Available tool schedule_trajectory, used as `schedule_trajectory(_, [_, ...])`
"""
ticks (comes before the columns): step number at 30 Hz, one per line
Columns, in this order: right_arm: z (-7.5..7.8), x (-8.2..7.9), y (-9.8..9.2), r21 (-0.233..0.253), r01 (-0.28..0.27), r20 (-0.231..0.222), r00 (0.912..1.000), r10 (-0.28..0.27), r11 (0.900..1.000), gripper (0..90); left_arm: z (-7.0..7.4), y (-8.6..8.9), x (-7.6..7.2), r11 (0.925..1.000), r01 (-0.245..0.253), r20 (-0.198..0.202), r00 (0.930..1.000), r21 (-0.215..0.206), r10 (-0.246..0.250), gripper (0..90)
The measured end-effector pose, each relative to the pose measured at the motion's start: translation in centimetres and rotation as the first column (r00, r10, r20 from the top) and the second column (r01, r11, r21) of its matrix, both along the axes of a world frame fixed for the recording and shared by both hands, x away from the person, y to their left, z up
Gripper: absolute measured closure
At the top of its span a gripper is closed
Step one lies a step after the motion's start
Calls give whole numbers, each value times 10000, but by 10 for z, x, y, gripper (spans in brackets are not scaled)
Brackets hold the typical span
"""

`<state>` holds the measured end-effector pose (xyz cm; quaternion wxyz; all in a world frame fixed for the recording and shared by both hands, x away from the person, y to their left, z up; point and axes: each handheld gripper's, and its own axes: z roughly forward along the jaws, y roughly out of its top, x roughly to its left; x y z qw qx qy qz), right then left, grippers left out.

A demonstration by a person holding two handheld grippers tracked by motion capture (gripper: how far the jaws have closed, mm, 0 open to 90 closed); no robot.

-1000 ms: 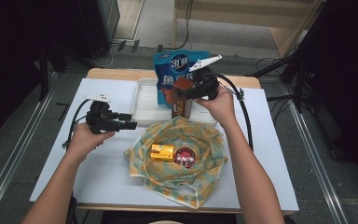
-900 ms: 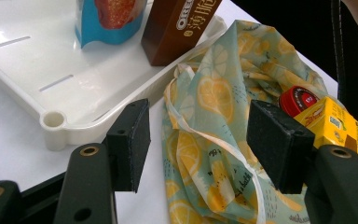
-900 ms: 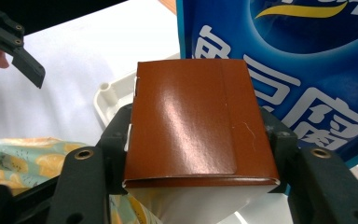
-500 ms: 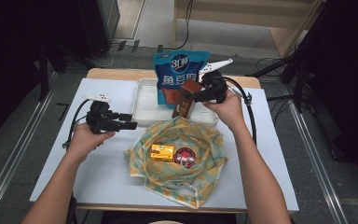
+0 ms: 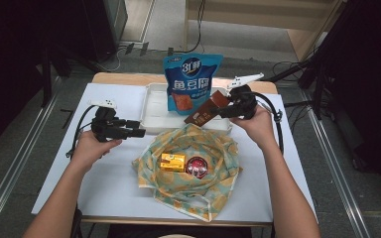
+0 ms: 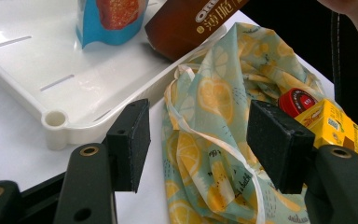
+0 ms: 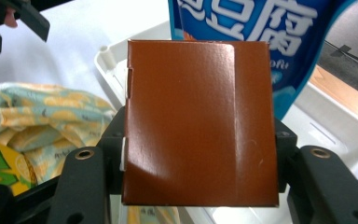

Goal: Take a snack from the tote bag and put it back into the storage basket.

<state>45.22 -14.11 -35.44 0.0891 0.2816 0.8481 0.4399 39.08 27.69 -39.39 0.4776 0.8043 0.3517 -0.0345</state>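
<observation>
**High view: brown box going to the tray, two items left in the bag**

The right gripper [image 5: 224, 110] is clamping a brown box [image 5: 206, 110] between its jaws and holding it tilted over the near right edge of the white tray [image 5: 155, 115]. In the right gripper view the box [image 7: 200, 123] is sitting squarely between the two jaws, its plain back face turned to the camera, with the tray [image 7: 321, 126] below and behind it. Whether the box's lower end is touching the tray cannot be told.

The blue snack pouch [image 5: 191, 82] is standing upright in the tray, just beside the box, so one item is judged to be unpacked already. The box appears to be the second, mid-transfer and not yet released.

The left gripper [image 5: 129, 130] is hovering over bare table to the left of the lemon-print bag [image 5: 188, 173]. Its jaws are standing wide apart with nothing between them; in the left gripper view the bag [image 6: 214, 140] is lying beyond the jaws.

Remaining in the opened bag: a yellow carton [image 5: 172, 161] and a red-lidded round tin [image 5: 197, 166], lying side by side, touching or nearly so. Estimate: roughly halfway, with the box to be set down and two items to be lifted out.
</observation>
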Motion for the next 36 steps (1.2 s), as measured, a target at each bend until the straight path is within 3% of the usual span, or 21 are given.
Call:
schedule_trajectory(17, [-22, -11, -28, -60, 97, -377, 9992, -99, 9999, 441, -1, 0, 1, 9999, -26, -24, 10000, 102, 26, 400])
schedule_trajectory(23, [-35, -11, -39, 195, 104, -785, 9969, -88, 9998, 441, -2, 1, 1, 10000, -35, -56, 10000, 86, 36, 400])
schedule_trajectory(36, [-46, -6, -16, -64, -324, -920, 9953, 317, 9995, 441, -3, 0, 2, 10000, 16, -50, 10000, 79, -16, 400])
